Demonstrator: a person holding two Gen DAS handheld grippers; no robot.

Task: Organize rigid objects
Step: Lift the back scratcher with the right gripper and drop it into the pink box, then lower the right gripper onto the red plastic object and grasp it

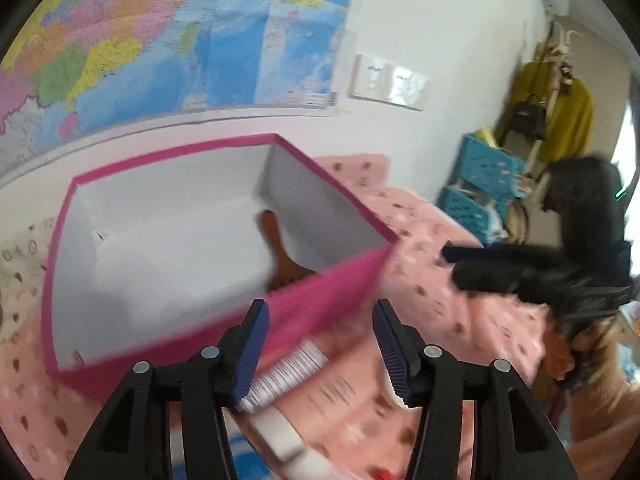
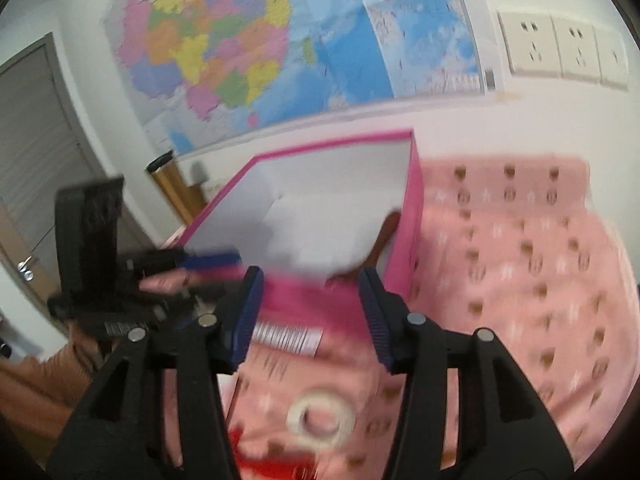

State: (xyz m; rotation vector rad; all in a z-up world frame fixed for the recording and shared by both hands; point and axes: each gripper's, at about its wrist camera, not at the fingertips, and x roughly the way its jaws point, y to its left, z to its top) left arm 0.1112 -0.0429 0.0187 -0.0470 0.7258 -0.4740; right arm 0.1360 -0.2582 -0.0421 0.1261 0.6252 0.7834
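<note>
Both the left tool (image 1: 320, 352) and right tool (image 2: 312, 316) gape empty near the pink box (image 1: 320, 300), seemingly holding a wooden brush (image 1: 280, 256).

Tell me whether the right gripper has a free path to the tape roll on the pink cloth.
Probably yes. The right gripper is open and empty, and the tape roll lies flat just below it, nothing lying over it.

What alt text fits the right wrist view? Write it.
The open right gripper points at a pink box holding a brown wooden item. A tape roll lies below on the pink cloth; a map hangs behind.
</note>
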